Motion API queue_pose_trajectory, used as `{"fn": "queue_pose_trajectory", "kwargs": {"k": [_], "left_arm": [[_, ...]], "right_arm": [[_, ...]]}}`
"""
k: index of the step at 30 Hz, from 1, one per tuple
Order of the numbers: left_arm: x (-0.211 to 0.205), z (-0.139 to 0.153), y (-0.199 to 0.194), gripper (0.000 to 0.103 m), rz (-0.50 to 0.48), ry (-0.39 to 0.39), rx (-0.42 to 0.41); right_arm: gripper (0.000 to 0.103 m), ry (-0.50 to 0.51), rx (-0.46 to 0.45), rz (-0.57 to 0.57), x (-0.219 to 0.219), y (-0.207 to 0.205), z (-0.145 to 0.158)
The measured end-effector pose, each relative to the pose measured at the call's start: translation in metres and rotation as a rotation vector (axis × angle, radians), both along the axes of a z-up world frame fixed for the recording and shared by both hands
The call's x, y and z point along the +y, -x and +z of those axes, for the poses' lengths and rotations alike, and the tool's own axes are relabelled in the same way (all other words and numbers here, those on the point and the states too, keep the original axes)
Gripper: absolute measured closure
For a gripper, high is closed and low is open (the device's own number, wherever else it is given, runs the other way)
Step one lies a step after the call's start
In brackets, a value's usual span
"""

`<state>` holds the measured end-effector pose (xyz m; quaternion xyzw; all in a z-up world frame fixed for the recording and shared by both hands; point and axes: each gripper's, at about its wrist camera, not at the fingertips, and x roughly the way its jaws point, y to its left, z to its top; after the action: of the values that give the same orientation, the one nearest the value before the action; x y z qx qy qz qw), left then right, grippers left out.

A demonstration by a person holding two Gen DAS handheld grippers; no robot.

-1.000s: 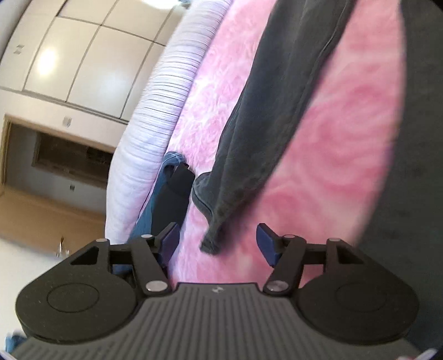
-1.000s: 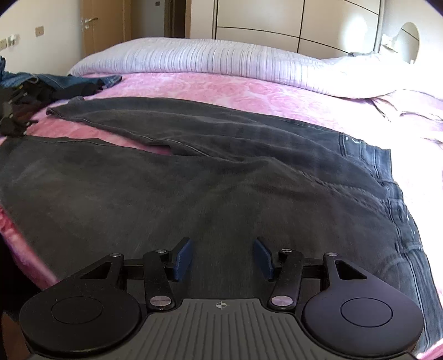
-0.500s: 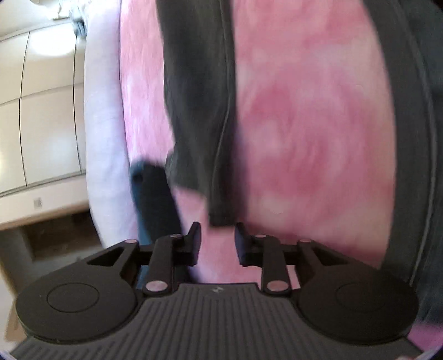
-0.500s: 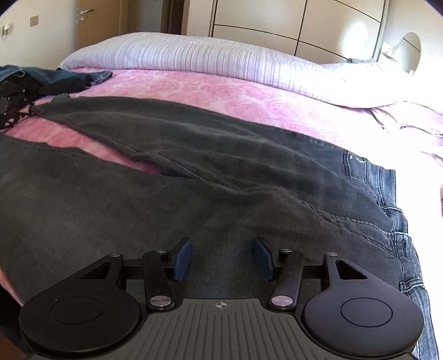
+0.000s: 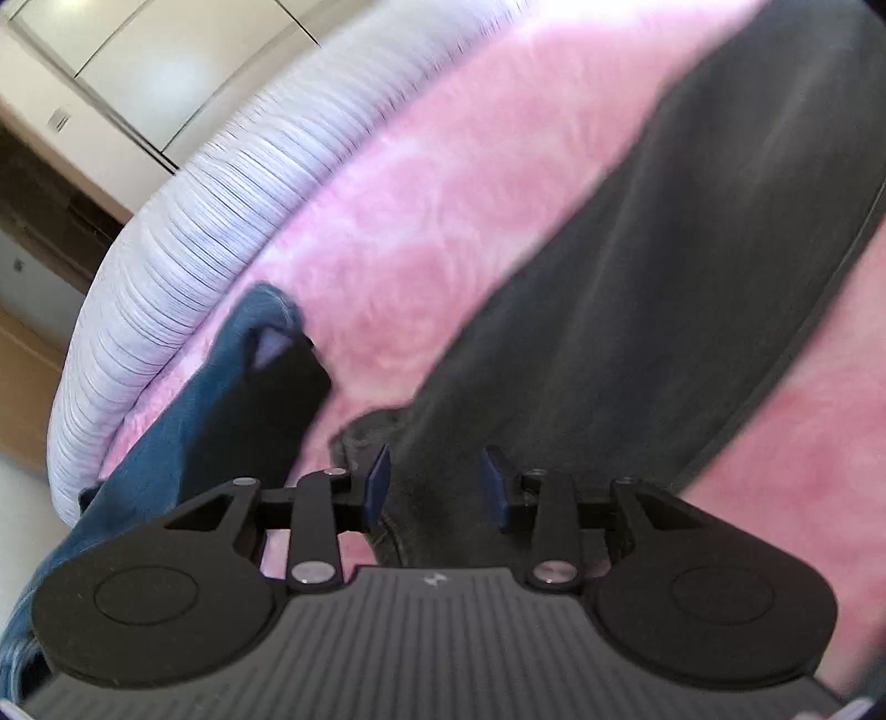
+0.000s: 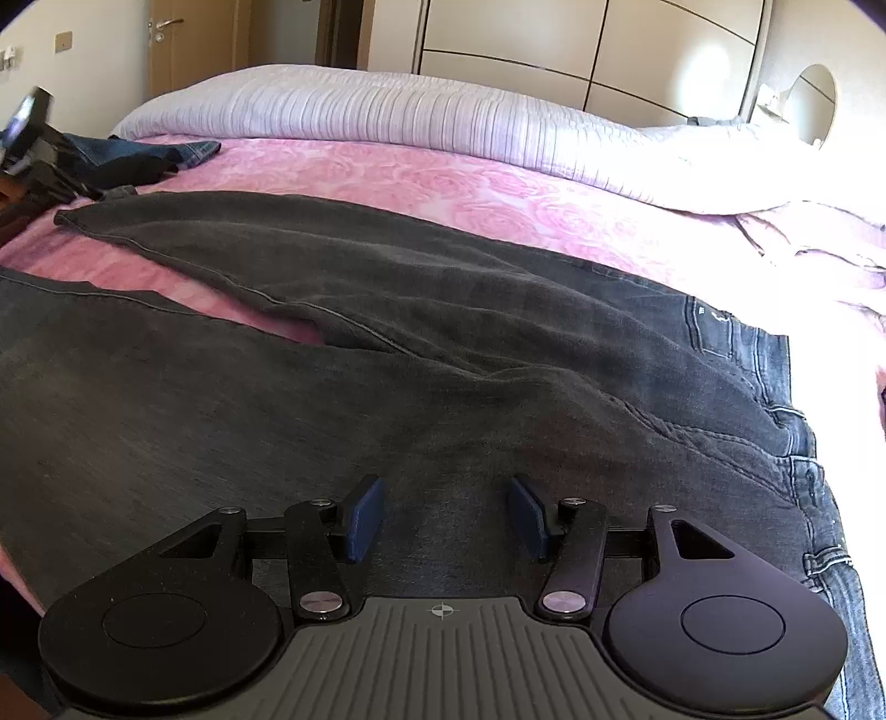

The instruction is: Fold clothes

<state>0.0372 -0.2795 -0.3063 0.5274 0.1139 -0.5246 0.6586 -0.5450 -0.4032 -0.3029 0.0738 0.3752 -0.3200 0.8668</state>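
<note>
Dark grey jeans lie spread across the pink bedspread, waistband at the right and the two legs running left. In the left wrist view my left gripper sits low over the hem end of the far leg. Its jaws stand narrow and are opening a little. Grey cloth shows between the pads, and I see no pinch on it. My right gripper hovers open over the near leg's thigh, nothing between its fingers.
Blue jeans with a black item on them lie bunched at the bed's left edge, just left of my left gripper. A striped lilac bolster runs along the head of the bed. Wardrobe doors and a wooden door stand behind.
My left gripper narrowed its jaws, rolled, and swung over the far leg's hem, which now lies between its fingers. The right gripper edged slightly along the near leg and stayed open.
</note>
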Motion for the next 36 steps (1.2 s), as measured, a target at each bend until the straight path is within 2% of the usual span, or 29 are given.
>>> {"fn": "queue_pose_trajectory", "kwargs": {"k": [2,4,9,11,15,17,20,22,24,25,27,29,32,35,36], "left_arm": [[-0.011,-0.022,-0.001,0.074,-0.013,0.029,-0.085],[-0.016,-0.024,-0.005,0.073,0.018,0.061,-0.101],[-0.014,-0.011,-0.009,0.073,0.067,0.058,-0.107],[-0.014,0.005,-0.013,0.073,0.113,0.107,-0.069],[-0.009,0.038,-0.008,0.073,0.136,0.227,0.174],[-0.018,0.043,0.002,0.073,0.107,0.237,0.272],[-0.04,0.031,0.025,0.073,0.025,0.181,0.326],[-0.047,0.01,0.031,0.073,-0.017,0.134,0.159],[-0.054,-0.011,0.038,0.067,-0.058,0.086,-0.015],[-0.056,-0.011,0.029,0.067,-0.012,0.097,-0.004],[-0.059,-0.01,0.01,0.067,0.09,0.104,-0.055],[-0.057,-0.007,-0.006,0.068,0.155,0.097,-0.067],[-0.041,0.015,-0.01,0.07,0.202,0.154,0.001],[-0.03,0.033,0.009,0.07,0.149,0.188,0.205],[-0.031,0.032,0.021,0.07,0.107,0.172,0.232]], "right_arm": [[0.049,-0.003,0.001,-0.011,-0.002,0.0,-0.003],[0.049,-0.005,0.003,-0.014,-0.004,0.0,-0.004],[0.048,-0.003,0.003,-0.021,-0.006,-0.003,-0.002],[0.048,-0.016,-0.017,-0.03,-0.006,-0.001,-0.001],[0.048,-0.035,-0.05,-0.048,-0.005,0.004,0.001],[0.048,-0.036,-0.058,-0.056,-0.004,0.005,-0.001],[0.046,-0.032,-0.066,-0.063,-0.003,0.005,-0.003],[0.046,-0.036,-0.076,-0.063,-0.003,0.006,-0.003],[0.046,-0.039,-0.086,-0.06,-0.004,0.009,-0.003],[0.046,-0.039,-0.089,-0.059,-0.005,0.011,-0.003],[0.046,-0.041,-0.096,-0.055,-0.006,0.015,-0.003],[0.046,-0.04,-0.094,-0.06,-0.006,0.015,-0.003],[0.045,-0.044,-0.102,-0.072,-0.008,0.017,-0.002],[0.044,-0.053,-0.119,-0.091,-0.009,0.017,-0.003],[0.044,-0.051,-0.12,-0.092,-0.008,0.016,-0.004]]}}
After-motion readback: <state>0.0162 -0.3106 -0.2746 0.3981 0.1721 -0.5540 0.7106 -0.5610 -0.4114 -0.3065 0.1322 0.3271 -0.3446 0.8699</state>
